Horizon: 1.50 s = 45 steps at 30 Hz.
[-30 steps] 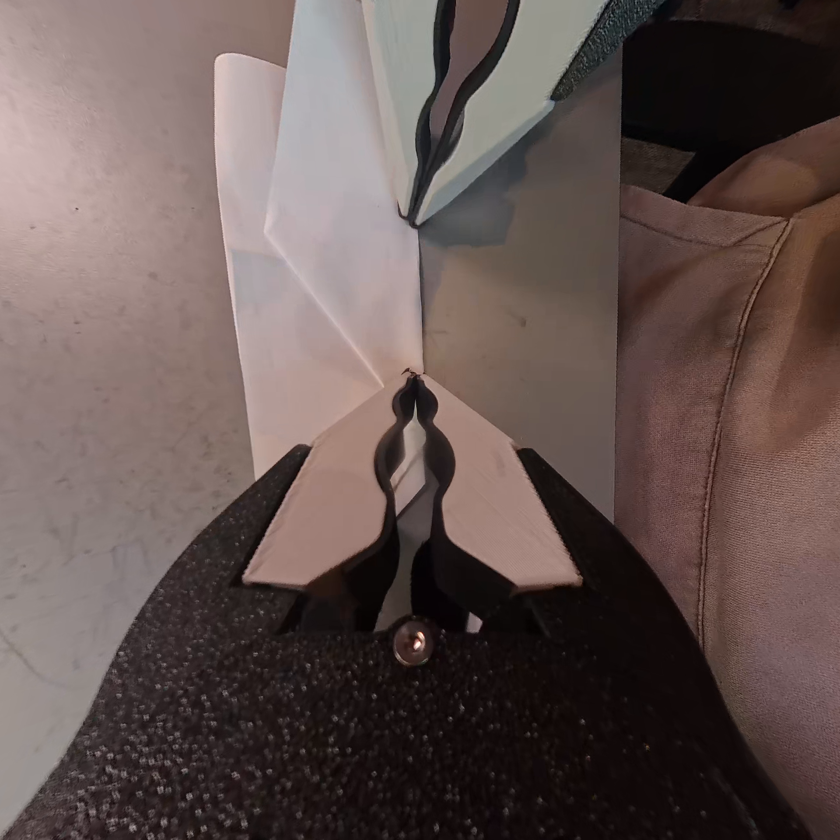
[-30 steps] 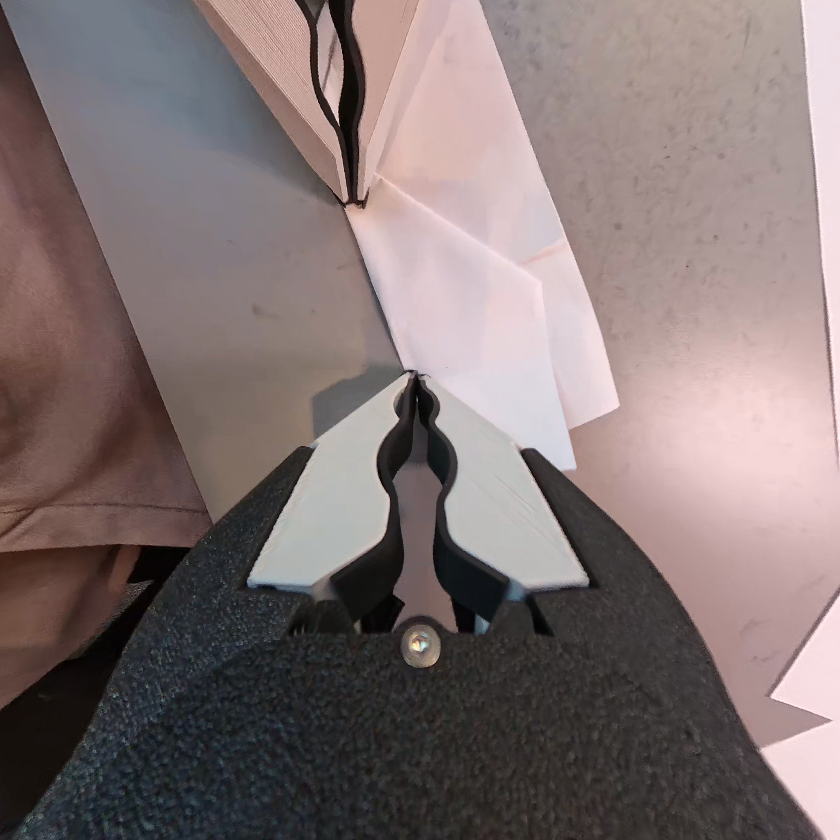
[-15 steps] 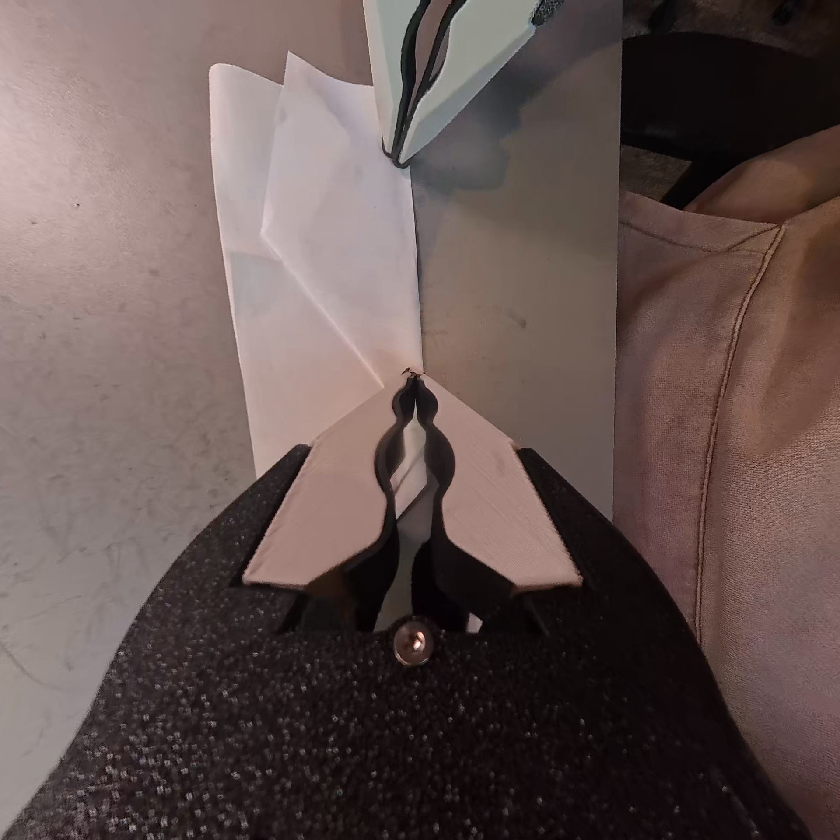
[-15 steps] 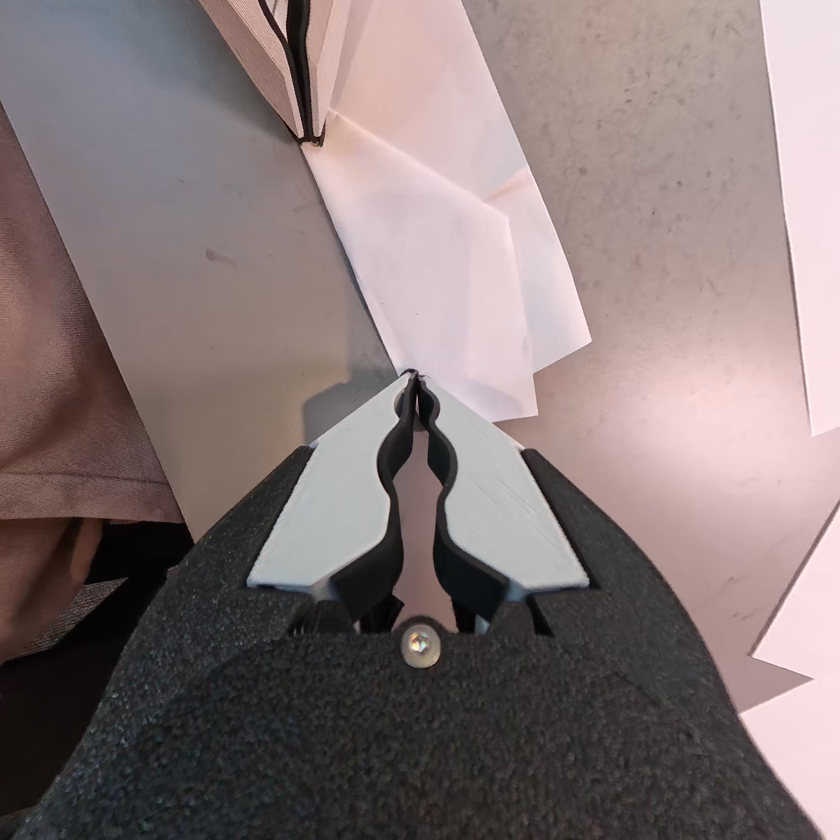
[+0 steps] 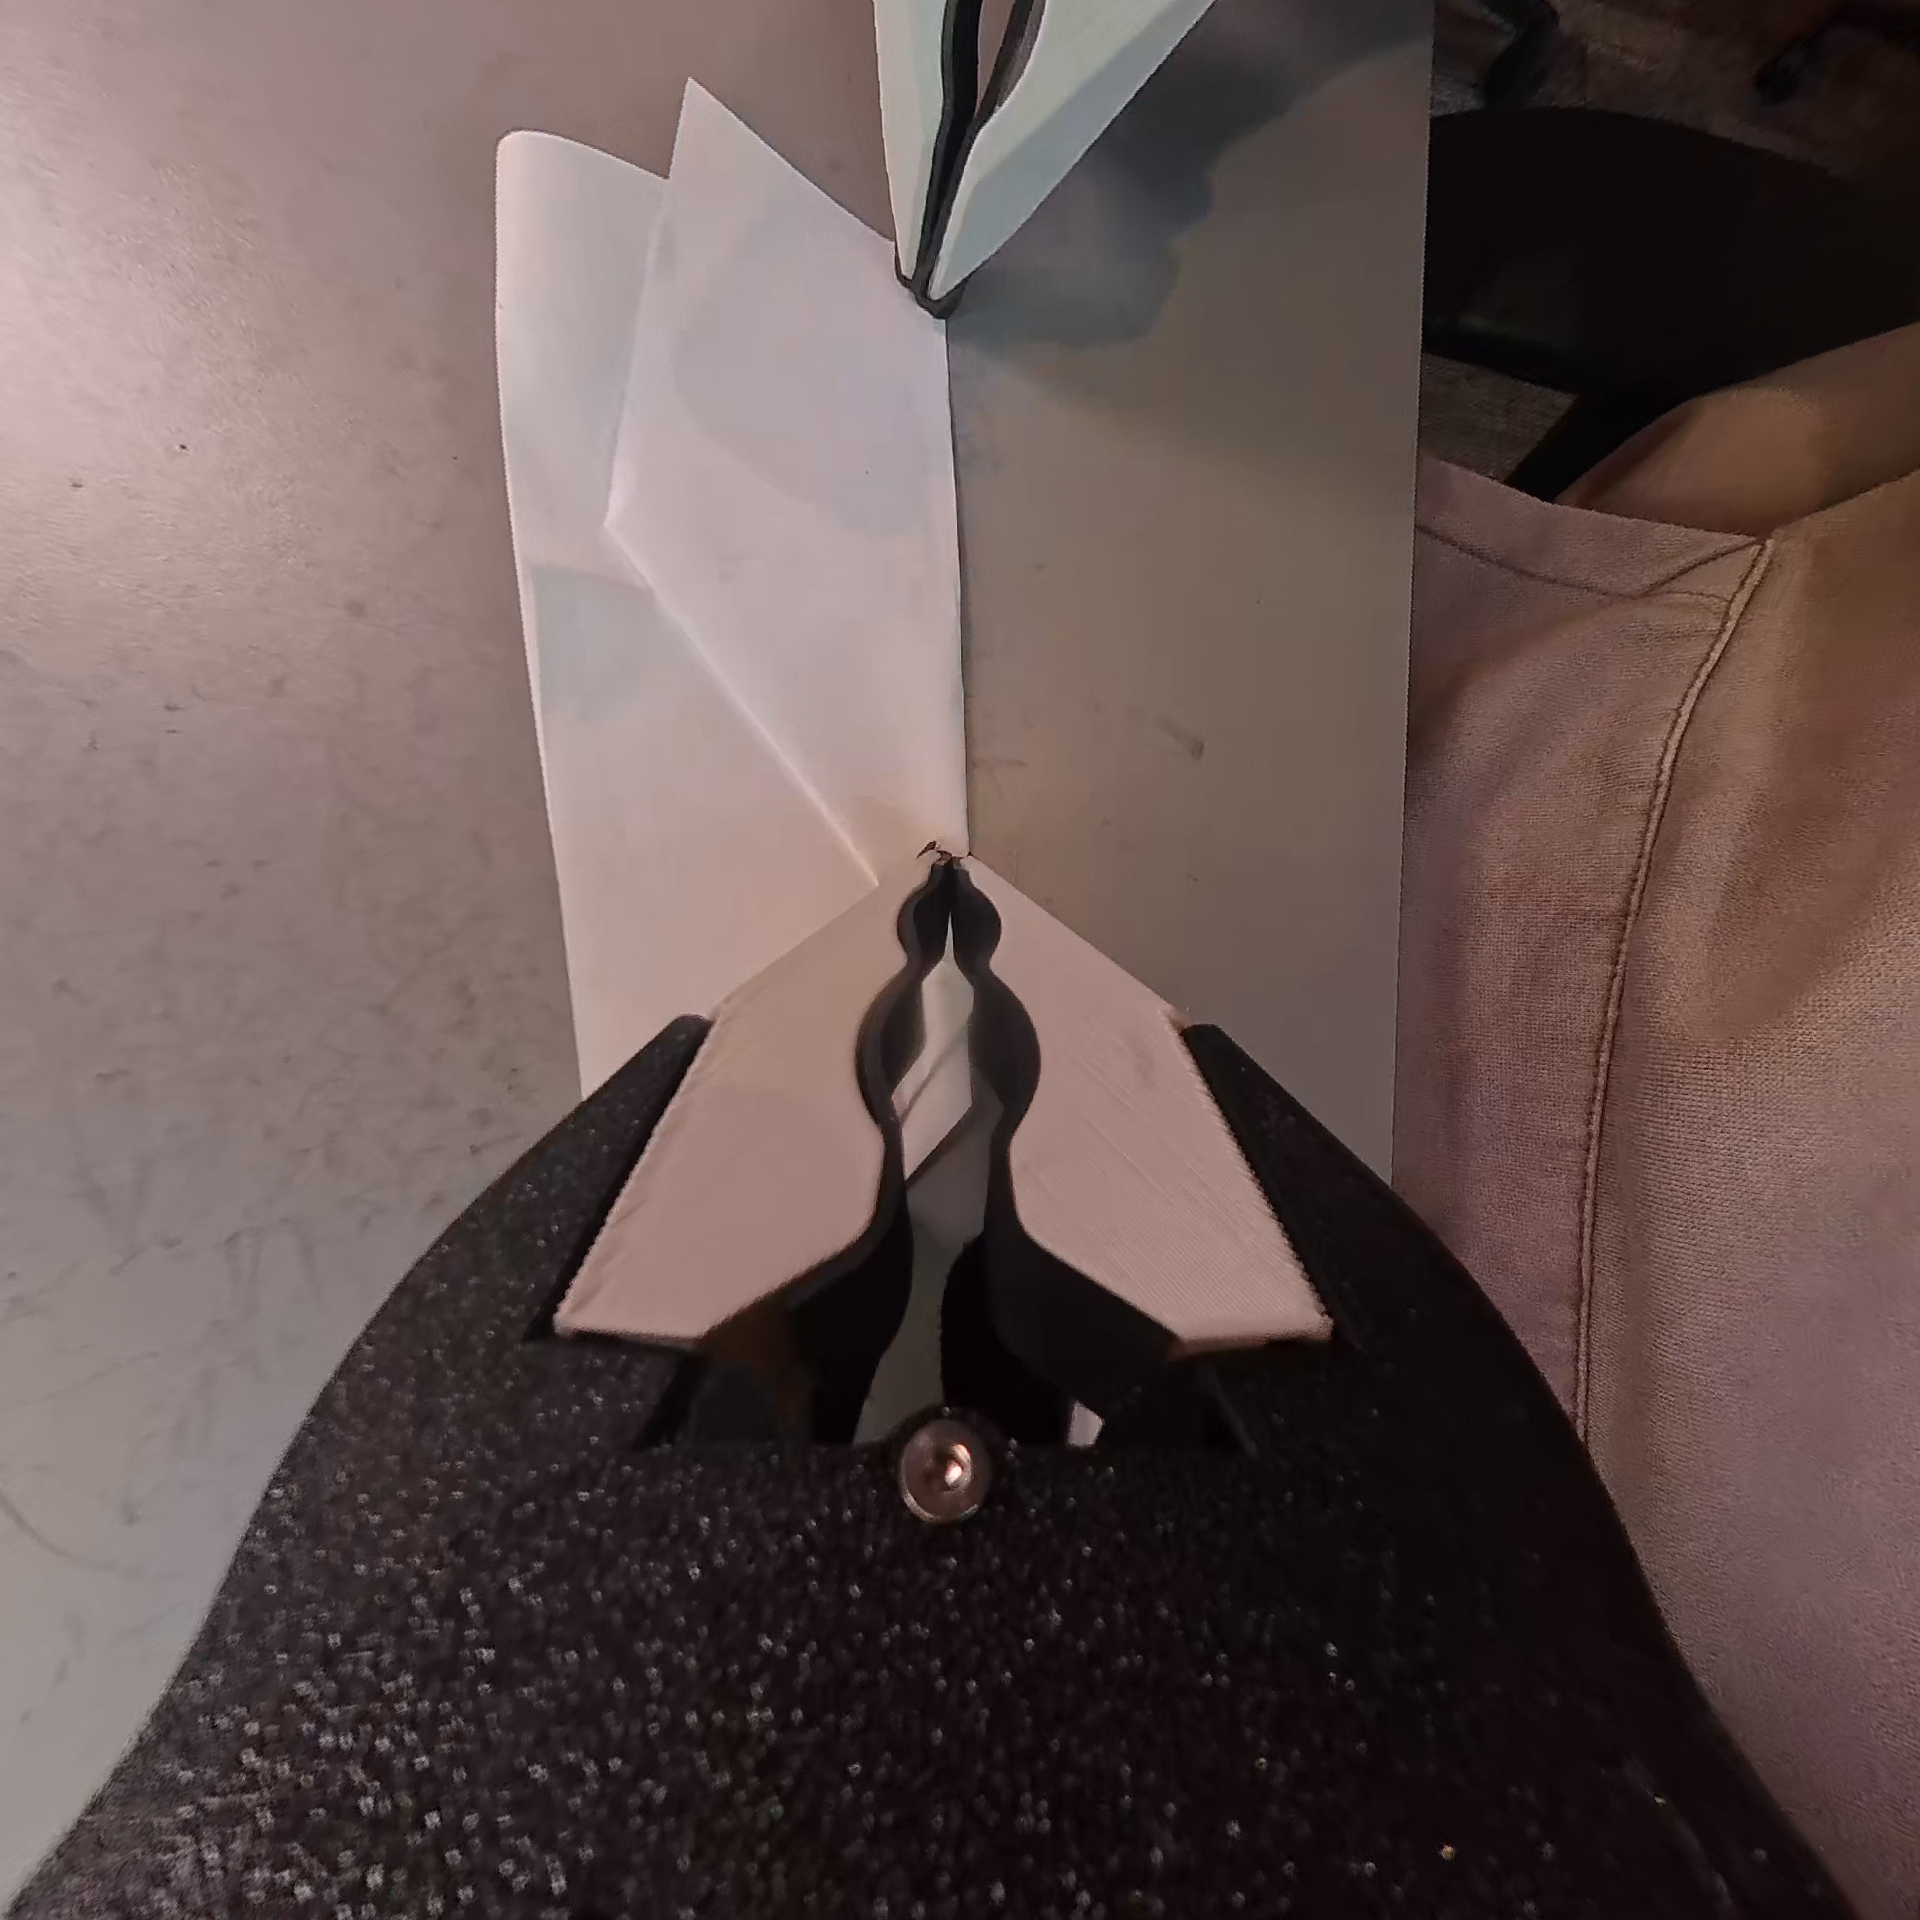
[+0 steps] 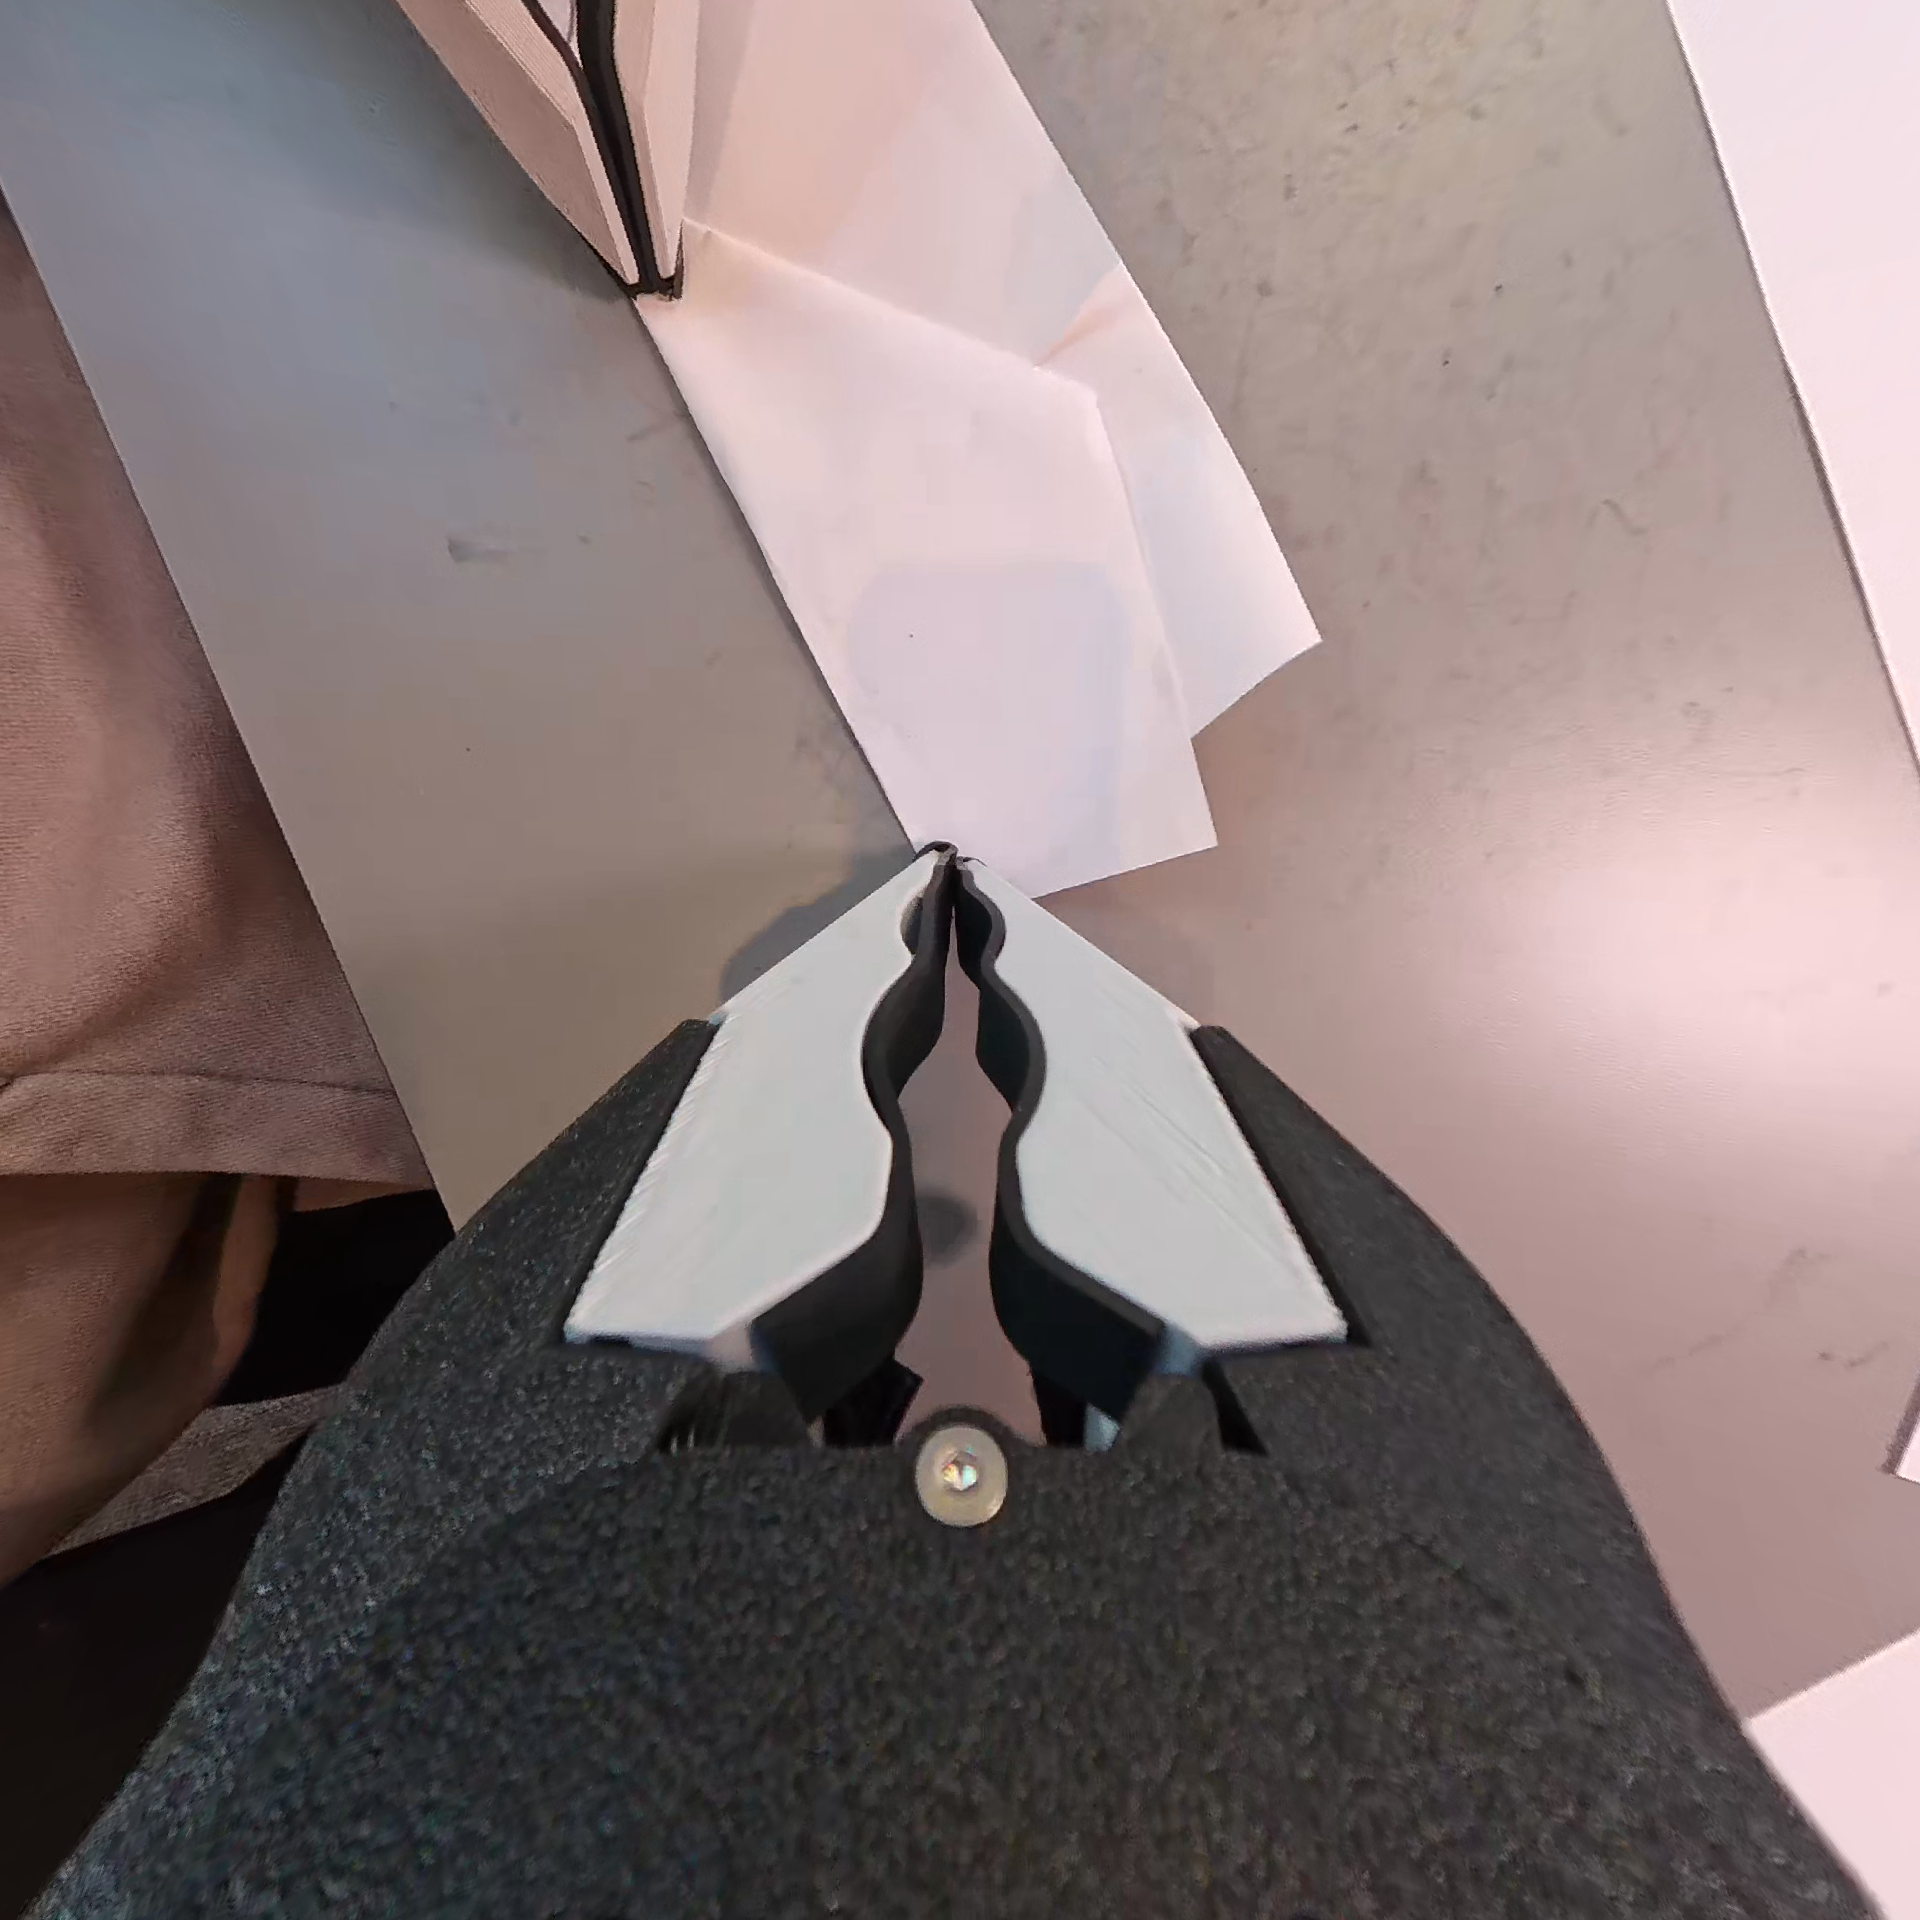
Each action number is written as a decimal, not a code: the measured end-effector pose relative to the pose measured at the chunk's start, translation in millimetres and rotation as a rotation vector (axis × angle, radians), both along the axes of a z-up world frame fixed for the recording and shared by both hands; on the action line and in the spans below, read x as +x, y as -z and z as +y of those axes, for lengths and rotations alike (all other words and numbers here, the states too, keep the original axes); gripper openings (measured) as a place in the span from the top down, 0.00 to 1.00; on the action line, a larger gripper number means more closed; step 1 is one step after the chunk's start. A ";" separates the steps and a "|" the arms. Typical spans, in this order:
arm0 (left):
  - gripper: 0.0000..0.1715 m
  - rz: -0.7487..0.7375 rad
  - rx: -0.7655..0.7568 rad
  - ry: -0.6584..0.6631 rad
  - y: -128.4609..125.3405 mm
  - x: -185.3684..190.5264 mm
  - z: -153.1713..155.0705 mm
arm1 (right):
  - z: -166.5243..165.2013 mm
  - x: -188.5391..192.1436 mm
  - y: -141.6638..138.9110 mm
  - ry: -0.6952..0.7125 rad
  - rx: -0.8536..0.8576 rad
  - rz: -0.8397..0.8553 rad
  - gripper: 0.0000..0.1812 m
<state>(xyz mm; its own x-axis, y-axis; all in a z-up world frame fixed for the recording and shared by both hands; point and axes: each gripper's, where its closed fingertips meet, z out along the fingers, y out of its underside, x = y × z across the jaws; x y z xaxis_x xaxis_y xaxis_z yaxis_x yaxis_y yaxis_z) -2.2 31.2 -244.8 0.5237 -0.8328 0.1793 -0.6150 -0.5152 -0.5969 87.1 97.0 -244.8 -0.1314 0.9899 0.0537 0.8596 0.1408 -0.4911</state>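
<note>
A grey table fills both views, its near edge running along a person's beige shirt. On it, near that edge, lies a folded white paper with layered flaps, one long folded side straight and facing the shirt. More white sheets lie farther out on the table in the right wrist view. The left gripper has its fingers closed tip to tip, pressing down at one end of the paper's straight fold, with paper visible beneath its jaws. The right gripper also has its fingers together and holds nothing; its tips rest at the fold's other end, at the paper's corner. In each view the other gripper shows at the top, tips on the fold.
</note>
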 end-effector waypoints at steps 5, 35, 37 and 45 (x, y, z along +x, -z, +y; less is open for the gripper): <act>1.00 0.000 0.002 -0.012 -0.4 0.3 0.2 | 0.0 -2.2 -0.8 -0.008 0.065 0.000 1.00; 0.80 0.093 0.608 -0.227 -76.3 -91.4 33.5 | -30.9 -87.0 -88.4 -0.337 0.618 0.613 1.00; 0.81 0.058 0.627 -0.223 -88.8 -93.6 32.8 | -28.5 -87.5 -93.5 -0.268 0.483 0.646 1.00; 0.56 0.057 0.733 -0.084 -97.3 -82.6 12.4 | -16.5 -80.8 -111.4 -0.051 -0.047 0.703 1.00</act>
<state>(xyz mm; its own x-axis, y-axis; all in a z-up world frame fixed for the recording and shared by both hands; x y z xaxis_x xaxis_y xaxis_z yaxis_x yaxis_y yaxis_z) -84.9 43.6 -147.5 0.5826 -0.6851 -0.4372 -0.6314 -0.0428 -0.7743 6.3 80.5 -133.4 -0.1279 0.9867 0.0999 0.3292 0.1372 -0.9342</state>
